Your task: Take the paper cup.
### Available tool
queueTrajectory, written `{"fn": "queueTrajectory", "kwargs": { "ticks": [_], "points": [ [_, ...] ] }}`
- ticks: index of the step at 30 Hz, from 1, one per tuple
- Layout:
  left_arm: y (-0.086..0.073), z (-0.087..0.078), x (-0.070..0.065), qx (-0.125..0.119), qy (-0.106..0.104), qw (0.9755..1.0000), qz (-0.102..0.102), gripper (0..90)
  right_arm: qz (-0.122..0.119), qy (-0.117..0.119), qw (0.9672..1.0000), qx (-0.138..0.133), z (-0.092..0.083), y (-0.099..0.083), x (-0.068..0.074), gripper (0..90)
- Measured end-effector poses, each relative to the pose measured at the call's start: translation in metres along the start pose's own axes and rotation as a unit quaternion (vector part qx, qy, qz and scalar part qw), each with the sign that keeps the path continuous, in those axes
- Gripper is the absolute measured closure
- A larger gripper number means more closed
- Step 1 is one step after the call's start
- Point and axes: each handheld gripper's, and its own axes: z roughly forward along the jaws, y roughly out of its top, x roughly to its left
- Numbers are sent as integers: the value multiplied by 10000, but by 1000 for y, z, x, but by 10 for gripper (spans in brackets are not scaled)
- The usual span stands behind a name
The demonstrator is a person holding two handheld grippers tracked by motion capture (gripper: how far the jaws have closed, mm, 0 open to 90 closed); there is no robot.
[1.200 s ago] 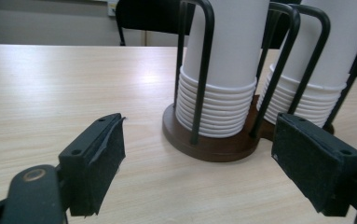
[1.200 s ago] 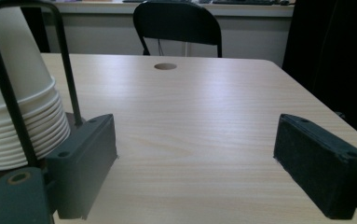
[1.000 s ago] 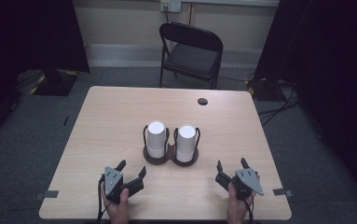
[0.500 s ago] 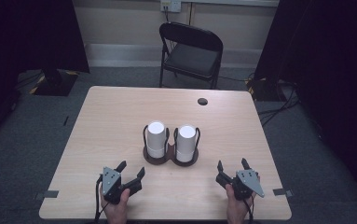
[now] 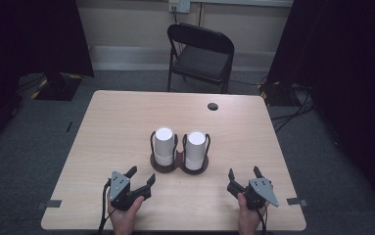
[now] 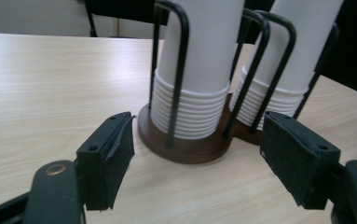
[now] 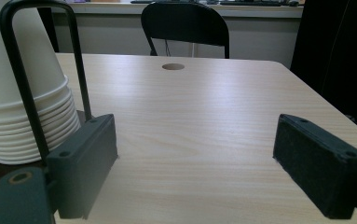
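From above: two stacks of white paper cups [image 5: 164, 145] upright in wire-looped wooden holder [image 5: 179, 165] at mid desk [image 5: 126, 117]; left hand-held gripper [image 5: 142, 177] and right hand-held gripper [image 5: 244, 173] near the front edge, apart from the cups, nothing lifted yet. Along the left jaws: gaping but just narrowed, empty; ribbed rolled rims, round dark base close ahead. Along the right jaws: spread wide, empty; pale smooth woodgrain, cup stack at left.

A pale wooden table [image 5: 116, 127] bears a dark two-ring cup holder [image 5: 179, 166] at centre.
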Motion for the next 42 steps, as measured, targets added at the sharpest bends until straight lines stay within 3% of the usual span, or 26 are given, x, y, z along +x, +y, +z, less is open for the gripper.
{"fn": "queueTrajectory", "kwargs": {
  "ticks": [2,16,19,29,35,39,42],
  "points": [
    [4,2,-4,-26,-119,9999,14,256,-2,23,10000,6,0,0,0,128],
    [26,11,-22,-91,-439,9986,267,244,11,5,10000,-7,0,0,0,129],
    [34,16,-28,-88,-644,9973,334,282,13,9,10000,-5,0,0,0,129],
    [50,28,-43,-34,-1054,9933,473,260,15,22,10000,-14,0,0,0,128],
    [58,34,-47,-42,-1177,9915,560,241,19,27,10000,-22,0,0,0,129],
    [63,34,-49,-102,-1345,9880,755,209,20,33,10000,-31,0,0,-1,128],
    [67,37,-51,-69,-1434,9865,793,218,18,29,10000,-26,0,0,0,128]
  ]
}}
